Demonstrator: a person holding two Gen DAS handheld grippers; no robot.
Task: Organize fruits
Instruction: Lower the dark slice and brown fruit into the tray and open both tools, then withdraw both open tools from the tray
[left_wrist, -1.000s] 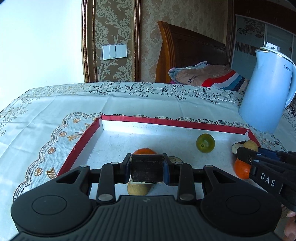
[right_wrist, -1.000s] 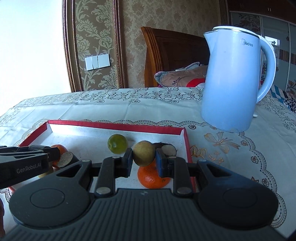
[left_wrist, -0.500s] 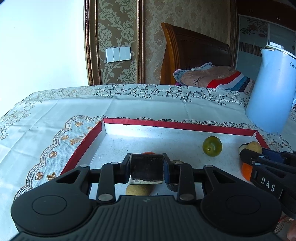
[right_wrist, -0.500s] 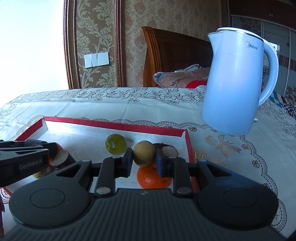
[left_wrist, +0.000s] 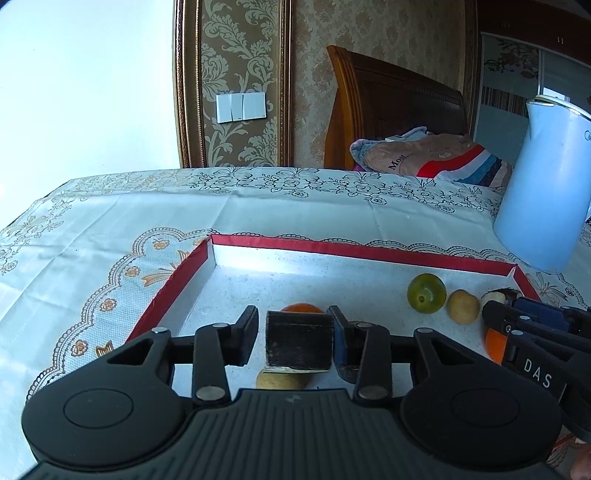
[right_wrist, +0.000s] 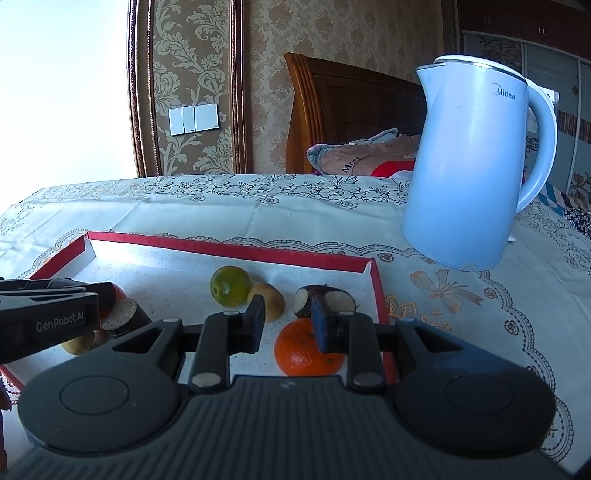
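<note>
Both tongs hang low over the red-rimmed white tray (left_wrist: 236, 242) on the lace-patterned worktop (right_wrist: 258, 214), likely so fruit drops only a little: the left tongs (left_wrist: 293, 338) look loosened around a dark cylindrical chunk (left_wrist: 298, 341), with a gap on one side. The right tongs (right_wrist: 288, 321) stand apart and empty. Beneath them the orange mandarin (right_wrist: 299, 350), green round fruit (right_wrist: 229, 285) and tan round fruit (right_wrist: 271, 297) sit clustered near the tray's right wall, apparently sorted together.
</note>
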